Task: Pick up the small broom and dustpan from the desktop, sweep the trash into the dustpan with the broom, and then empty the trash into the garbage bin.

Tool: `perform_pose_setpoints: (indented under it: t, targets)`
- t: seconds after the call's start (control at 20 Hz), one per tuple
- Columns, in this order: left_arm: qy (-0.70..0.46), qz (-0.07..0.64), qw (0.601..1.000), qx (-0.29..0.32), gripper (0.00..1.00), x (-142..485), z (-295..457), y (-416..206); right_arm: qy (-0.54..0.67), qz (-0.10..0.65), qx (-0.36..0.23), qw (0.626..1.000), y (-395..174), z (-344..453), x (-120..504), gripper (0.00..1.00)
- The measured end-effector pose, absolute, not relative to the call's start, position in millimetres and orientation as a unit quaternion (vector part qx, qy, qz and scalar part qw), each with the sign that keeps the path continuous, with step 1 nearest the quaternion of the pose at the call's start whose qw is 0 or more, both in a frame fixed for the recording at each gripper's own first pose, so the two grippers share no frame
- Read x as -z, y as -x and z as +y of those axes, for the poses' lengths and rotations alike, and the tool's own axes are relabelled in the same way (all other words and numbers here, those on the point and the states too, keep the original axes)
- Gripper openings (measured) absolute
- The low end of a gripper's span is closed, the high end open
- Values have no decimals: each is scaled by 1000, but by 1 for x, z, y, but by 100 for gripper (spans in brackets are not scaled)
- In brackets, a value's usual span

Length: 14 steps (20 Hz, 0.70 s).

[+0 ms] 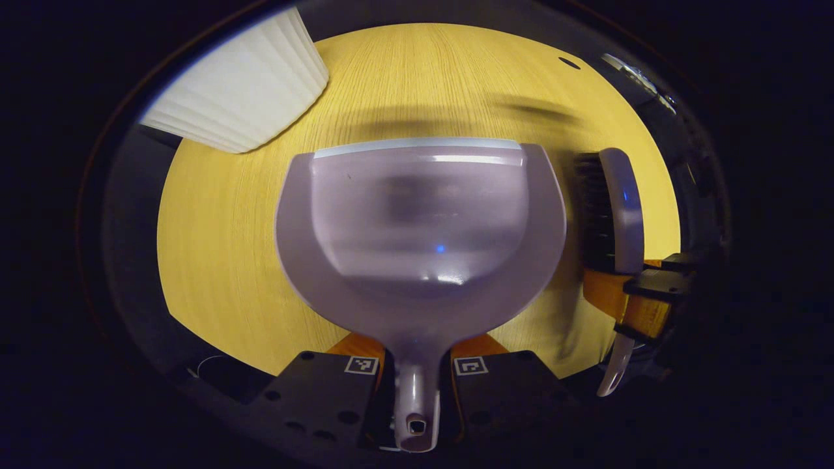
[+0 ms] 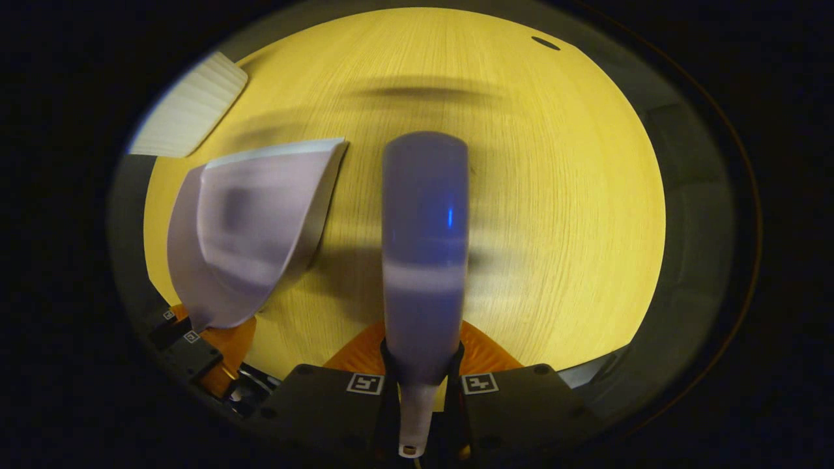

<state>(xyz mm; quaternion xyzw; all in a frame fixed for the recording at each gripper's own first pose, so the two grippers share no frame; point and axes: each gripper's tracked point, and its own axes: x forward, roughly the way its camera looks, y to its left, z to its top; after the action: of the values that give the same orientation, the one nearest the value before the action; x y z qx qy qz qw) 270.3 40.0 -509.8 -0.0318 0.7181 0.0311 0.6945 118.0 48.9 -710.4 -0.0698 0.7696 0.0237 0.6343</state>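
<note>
A pale grey dustpan [image 1: 420, 234] lies over the yellow wooden desktop [image 1: 228, 273], and my left gripper [image 1: 417, 374] is shut on its handle. To its right the small broom [image 1: 612, 212] shows its dark bristles, held by the other gripper [image 1: 651, 293]. In the right gripper view, the broom [image 2: 425, 247] points straight ahead, its handle clamped in my right gripper [image 2: 422, 381]. The dustpan [image 2: 251, 228] sits to the left there, held at its lower end by the left gripper [image 2: 186, 339]. No trash is visible in the pan or on the desk.
A white ribbed bin [image 1: 241, 85] stands at the far left of the desk, also seen as a ribbed bin [image 2: 189, 111] in the right gripper view. A small dark hole [image 1: 569, 63] marks the desktop's far right. The desk edge curves round close to both grippers.
</note>
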Motion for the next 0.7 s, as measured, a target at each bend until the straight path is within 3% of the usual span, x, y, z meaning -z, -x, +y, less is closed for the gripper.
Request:
perform_pose_setpoints:
  t: [0.35,0.7]
  targets:
    - [30,739,672,-28,27,516,40,-263,56,771,-15,634,-133,51,708,30]
    - [14,759,651,-8,30,517,43,-265,57,782,-10,621,-129,56,710,40]
